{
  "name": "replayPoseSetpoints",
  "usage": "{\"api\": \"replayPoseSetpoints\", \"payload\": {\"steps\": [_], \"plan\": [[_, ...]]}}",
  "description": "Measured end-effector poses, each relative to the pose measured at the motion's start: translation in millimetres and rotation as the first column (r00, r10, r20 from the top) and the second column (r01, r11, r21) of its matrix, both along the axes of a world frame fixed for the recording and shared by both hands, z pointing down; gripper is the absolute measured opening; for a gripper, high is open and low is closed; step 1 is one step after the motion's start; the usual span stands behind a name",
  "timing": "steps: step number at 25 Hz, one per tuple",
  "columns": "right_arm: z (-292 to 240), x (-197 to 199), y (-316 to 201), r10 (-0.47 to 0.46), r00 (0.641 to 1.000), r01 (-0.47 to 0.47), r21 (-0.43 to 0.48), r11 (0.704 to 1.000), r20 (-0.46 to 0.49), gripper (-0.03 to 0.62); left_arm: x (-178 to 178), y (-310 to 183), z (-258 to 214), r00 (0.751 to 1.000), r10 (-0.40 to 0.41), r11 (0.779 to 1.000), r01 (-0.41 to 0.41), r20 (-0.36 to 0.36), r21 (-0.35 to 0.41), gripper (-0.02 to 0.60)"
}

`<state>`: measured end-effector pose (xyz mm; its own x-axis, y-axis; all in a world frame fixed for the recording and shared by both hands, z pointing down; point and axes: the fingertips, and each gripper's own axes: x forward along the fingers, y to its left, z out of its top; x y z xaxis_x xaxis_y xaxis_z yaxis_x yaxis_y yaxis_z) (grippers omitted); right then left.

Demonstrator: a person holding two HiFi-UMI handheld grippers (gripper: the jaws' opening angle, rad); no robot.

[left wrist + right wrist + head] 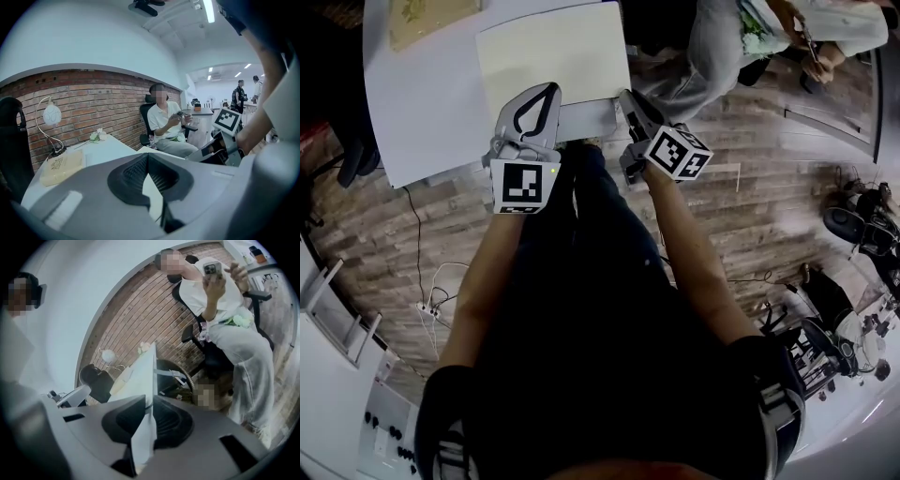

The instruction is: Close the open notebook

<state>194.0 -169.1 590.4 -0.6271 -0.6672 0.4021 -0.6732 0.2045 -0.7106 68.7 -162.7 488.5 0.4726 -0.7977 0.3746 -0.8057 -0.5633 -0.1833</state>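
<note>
While my right gripper (628,99) is clamped thin on the notebook (548,47) at top centre, and my left gripper (549,88) sits closed, empty, a hurried swing could tear or drop it.

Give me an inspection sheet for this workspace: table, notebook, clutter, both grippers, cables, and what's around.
Surface: white table, notebook near its front edge.
Job's things: notebook lies flat, one pale page up.
Clutter: tan book at the table's far left; lamp and flowers at the wall end.
Grippers: left gripper shut, over the notebook's near edge; right gripper shut on the notebook's right edge.
Cables: cables and a power strip on the floor.
Surroundings: seated person holding a phone; brick wall.
</note>
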Motion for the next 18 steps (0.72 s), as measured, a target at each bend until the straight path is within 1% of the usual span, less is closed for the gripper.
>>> {"api": "replayPoseSetpoints", "payload": {"steps": [9,18], "plan": [[-28.0,-3.0,-0.8,0.015,0.997,-0.012,0.032,0.999,-0.073,0.044,-15.8,1.7,-17.5,1.0,-0.023,0.999,0.023,-0.013,0.035,0.006],[-58.4,-12.0,-3.3,0.015,0.985,-0.002,0.077,0.997,-0.17,0.034,-35.5,3.3,-39.2,0.999,-0.039,0.997,0.04,-0.022,0.073,0.006]]}}
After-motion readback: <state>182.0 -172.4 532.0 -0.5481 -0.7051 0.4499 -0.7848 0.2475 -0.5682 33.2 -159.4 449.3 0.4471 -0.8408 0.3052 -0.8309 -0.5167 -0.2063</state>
